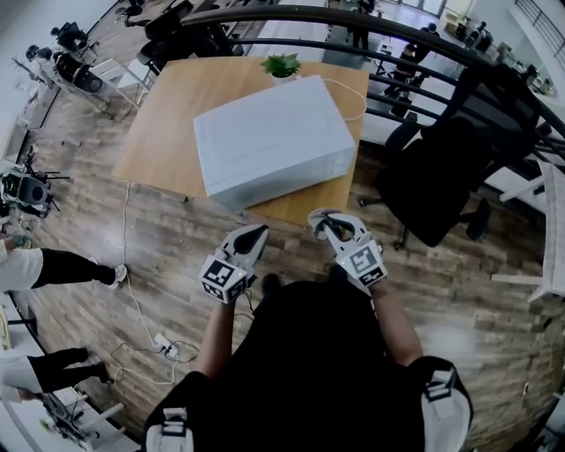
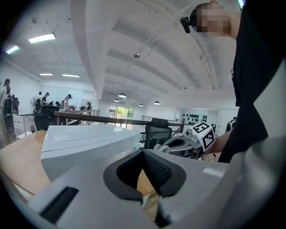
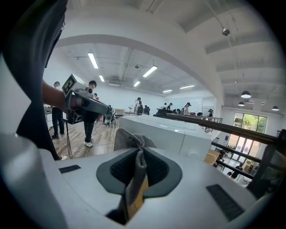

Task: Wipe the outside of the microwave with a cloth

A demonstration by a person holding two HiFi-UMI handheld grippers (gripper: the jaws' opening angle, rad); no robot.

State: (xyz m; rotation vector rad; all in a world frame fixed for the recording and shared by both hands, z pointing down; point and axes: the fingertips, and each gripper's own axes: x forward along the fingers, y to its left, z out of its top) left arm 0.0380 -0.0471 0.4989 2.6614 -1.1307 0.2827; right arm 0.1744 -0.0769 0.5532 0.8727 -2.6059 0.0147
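Note:
The white microwave lies on a wooden table. Both grippers are held short of the table's near edge, apart from the microwave. My left gripper is shut with nothing between its dark pads; from it the microwave rises to the left. My right gripper is shut on a grey cloth. In the right gripper view the cloth sticks up out of the jaws, with the microwave just beyond.
A small green potted plant stands at the table's far edge, and a white cable runs behind the microwave. A black office chair is to the right of the table. A dark railing curves behind. Cables and a power strip lie on the floor.

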